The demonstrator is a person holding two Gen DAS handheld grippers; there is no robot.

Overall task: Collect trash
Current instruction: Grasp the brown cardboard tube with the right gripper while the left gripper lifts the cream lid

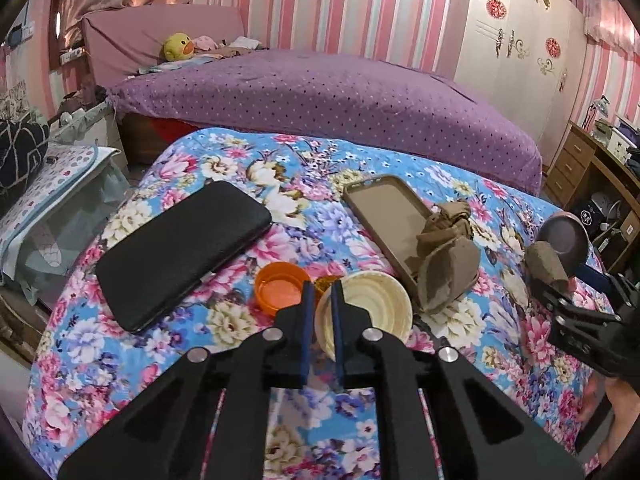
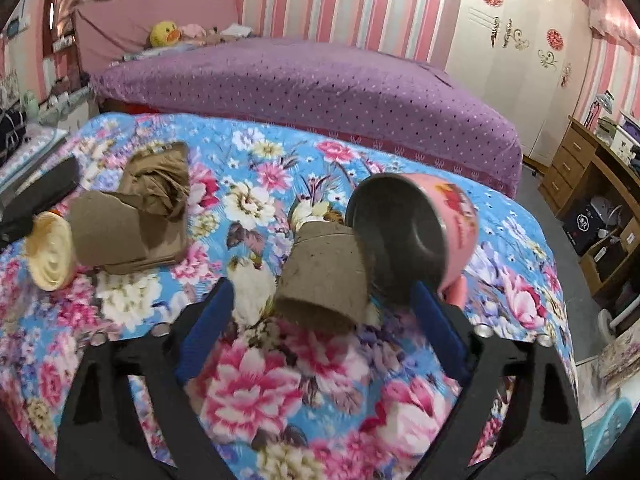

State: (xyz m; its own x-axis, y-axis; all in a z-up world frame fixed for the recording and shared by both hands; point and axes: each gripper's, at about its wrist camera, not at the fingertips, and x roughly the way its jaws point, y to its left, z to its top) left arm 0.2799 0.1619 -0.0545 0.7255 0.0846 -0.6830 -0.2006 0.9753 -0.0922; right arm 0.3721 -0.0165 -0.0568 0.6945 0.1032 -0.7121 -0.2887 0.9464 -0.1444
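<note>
On the flowered blanket [image 1: 132,364] stands a cream round cup [image 1: 372,308]. My left gripper [image 1: 323,284] is shut on its left rim, one blue pad inside and one outside. An orange lid [image 1: 278,292] lies just left of it. Torn brown cardboard [image 1: 448,268] rests on a brown phone case [image 1: 380,208]. My right gripper [image 2: 320,286] is open, its pads either side of a brown cardboard cup piece [image 2: 324,284] and a pink tin can [image 2: 416,236] lying on its side; the left pad is clear of the cardboard. The right gripper [image 1: 568,280] also shows at the left wrist view's right edge.
A black phone [image 1: 180,256] lies at the left of the blanket. Behind is a purple bed [image 1: 320,96] with a yellow plush duck [image 1: 178,46]. A wooden desk [image 2: 592,184] stands to the right, a wardrobe [image 2: 512,52] at the back right.
</note>
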